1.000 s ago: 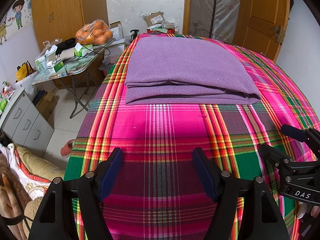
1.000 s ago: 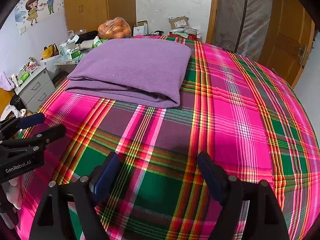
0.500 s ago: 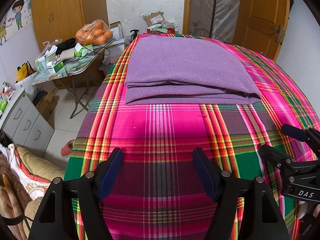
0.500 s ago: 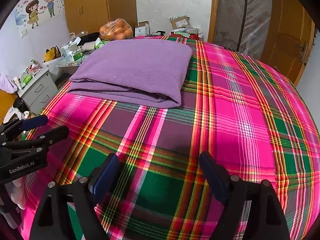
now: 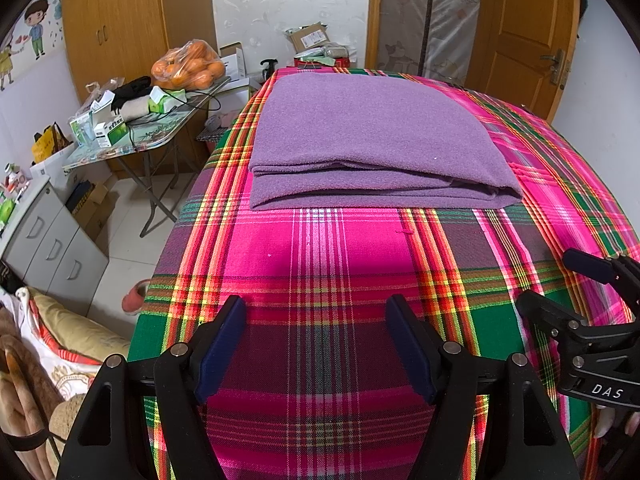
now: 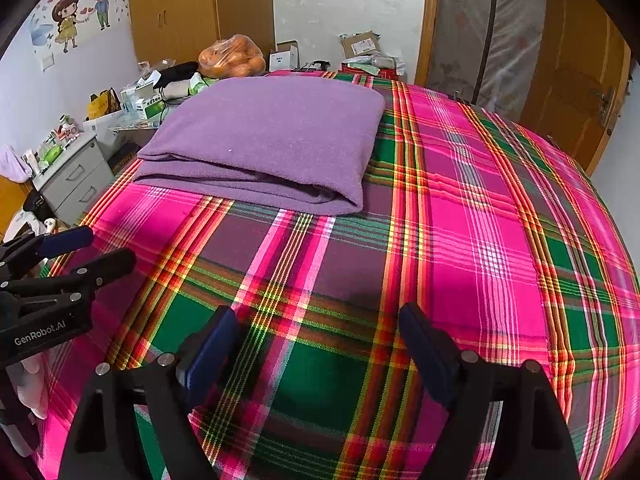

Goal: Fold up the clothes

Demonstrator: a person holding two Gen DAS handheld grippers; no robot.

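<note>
A purple garment (image 5: 372,140) lies folded in a flat rectangle on the pink plaid bed cover (image 5: 340,248); it also shows in the right wrist view (image 6: 272,140), on the far left part of the bed. My left gripper (image 5: 316,312) is open and empty, hovering over the bed's near edge, well short of the garment. My right gripper (image 6: 316,320) is open and empty, also over the near part of the bed. Each gripper shows in the other's view: the right gripper (image 5: 560,284) at the right edge, the left gripper (image 6: 96,248) at the left edge.
A folding table (image 5: 152,136) with boxes and a bag of oranges (image 5: 188,66) stands left of the bed. A grey drawer unit (image 5: 44,240) is at the left. Wooden doors (image 5: 520,28) are behind. Bedding (image 5: 48,344) lies on the floor, lower left.
The right gripper has drifted slightly forward and up; the garment sits a little lower in its view. The left gripper and the garment have not moved.
</note>
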